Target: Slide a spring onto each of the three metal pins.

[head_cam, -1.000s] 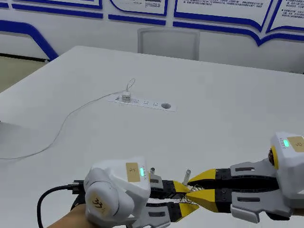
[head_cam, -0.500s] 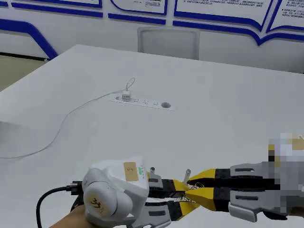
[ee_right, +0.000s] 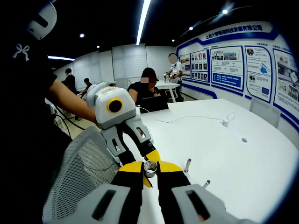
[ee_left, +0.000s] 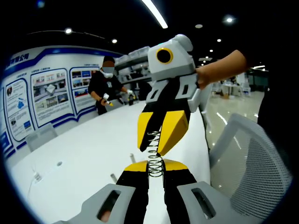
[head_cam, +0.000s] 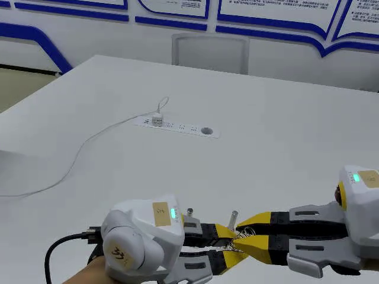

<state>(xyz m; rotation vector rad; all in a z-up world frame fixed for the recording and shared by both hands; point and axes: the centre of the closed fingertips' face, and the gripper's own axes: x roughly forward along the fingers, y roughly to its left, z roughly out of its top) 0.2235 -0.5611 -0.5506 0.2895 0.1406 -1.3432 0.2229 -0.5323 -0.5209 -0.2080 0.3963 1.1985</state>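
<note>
A thin metal spring (ee_left: 154, 156) runs between the two grippers, which meet tip to tip low over the white table (head_cam: 266, 148). My left gripper (ee_left: 155, 165) is shut on its near end, and my right gripper (ee_left: 158, 140) pinches the far end. Seen end-on, the spring (ee_right: 149, 167) sits between the right gripper's (ee_right: 149, 169) yellow jaws, with the left gripper (ee_right: 147, 157) reaching in from above. From the head camera, the left gripper (head_cam: 231, 247) and right gripper (head_cam: 238, 239) touch just in front of two upright metal pins (head_cam: 190, 211) (head_cam: 234, 217).
A white power strip (head_cam: 180, 127) with a plug and a trailing cable (head_cam: 83, 151) lies mid-table. A grey chair (head_cam: 210, 52) stands at the far edge. A mesh chair (ee_left: 247, 163) is close to the near edge. People (ee_right: 148, 88) sit further off.
Almost nothing differs. The left gripper's body has edged slightly left and down, and both grippers stay tip to tip on the spring.
</note>
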